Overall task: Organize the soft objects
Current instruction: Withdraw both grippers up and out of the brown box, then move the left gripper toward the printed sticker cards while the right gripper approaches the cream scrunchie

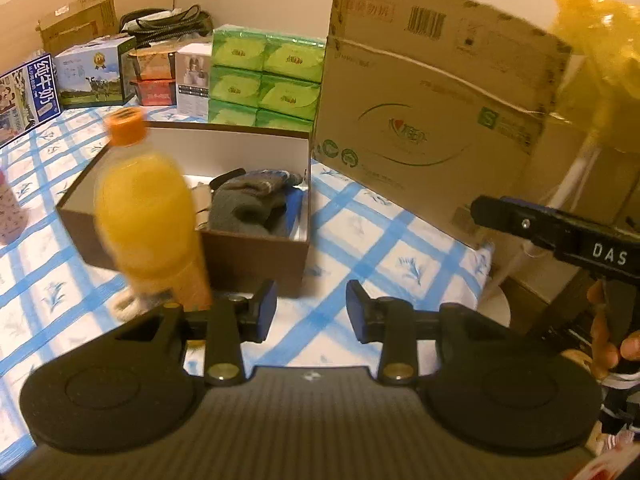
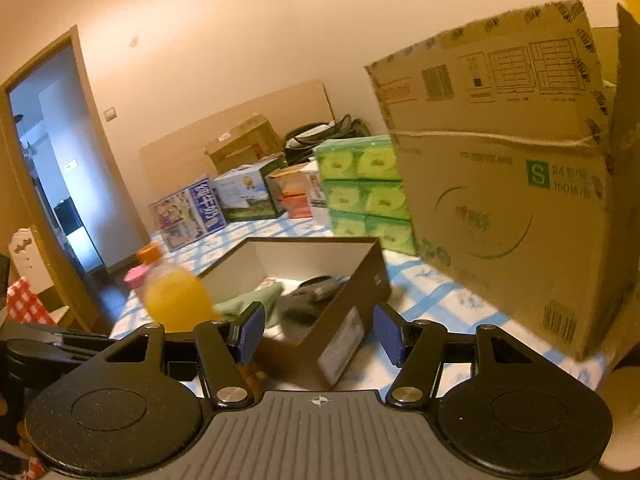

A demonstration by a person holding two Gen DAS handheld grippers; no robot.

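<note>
Blue-checked table (image 1: 360, 240) holds a shoebox (image 1: 256, 258) of gloves (image 1: 252, 200) at centre; both grippers, left gripper (image 1: 311, 312) and right gripper (image 2: 319, 334), spread empty; best lowered straight into the box.

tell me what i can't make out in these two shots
- Orange juice bottle: motion-blurred in both wrist views, label unreadable; its base is hidden behind the left gripper.
- Shoe box contents: the near wall hides the floor; gloves and a green cloth show only partly.
- Big cardboard box: print blurred, right side cut off by the frame edge.
- Right gripper: open, nothing between the fingers.
</note>
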